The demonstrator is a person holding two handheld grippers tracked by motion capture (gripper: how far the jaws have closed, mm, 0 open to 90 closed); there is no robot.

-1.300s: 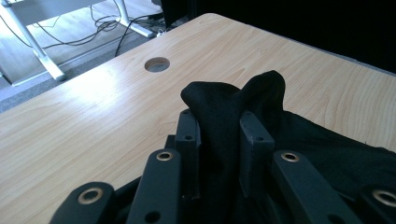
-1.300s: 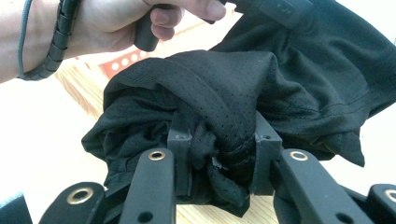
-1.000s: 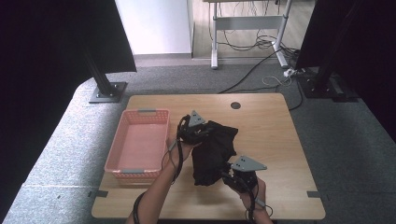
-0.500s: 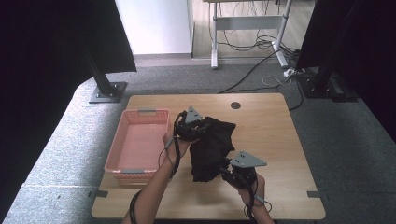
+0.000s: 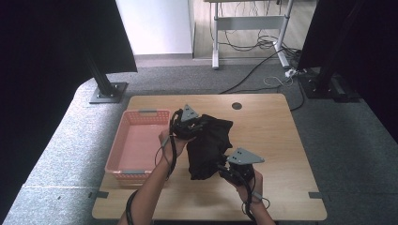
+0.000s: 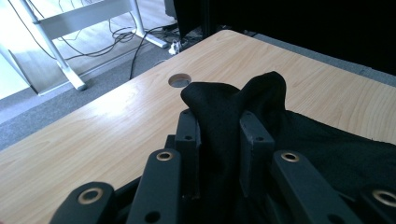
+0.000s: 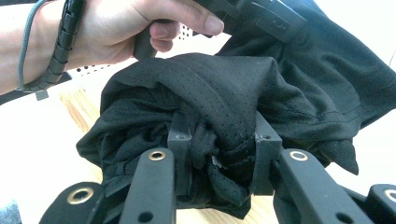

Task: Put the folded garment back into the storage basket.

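A black mesh garment [image 5: 209,145] lies bunched on the middle of the wooden table [image 5: 277,131]. My left gripper [image 5: 190,124] is shut on the garment's far left edge, beside the basket; in the left gripper view a fold of the black cloth [image 6: 233,105] stands up between the jaws. At the near end, my right gripper [image 5: 227,169] is shut on a wad of the garment [image 7: 219,135]. In the right gripper view the left hand [image 7: 116,32] holds its gripper just beyond the cloth.
A pink plastic basket [image 5: 136,145] stands at the table's left side, close to my left gripper. A round cable hole [image 5: 236,106] sits near the far edge. Grey carpet, a desk frame [image 5: 244,23] and loose cables lie beyond the table.
Both grippers have drawn the garment a little to the left, toward the basket. The right gripper has crept forward with its end of the cloth.
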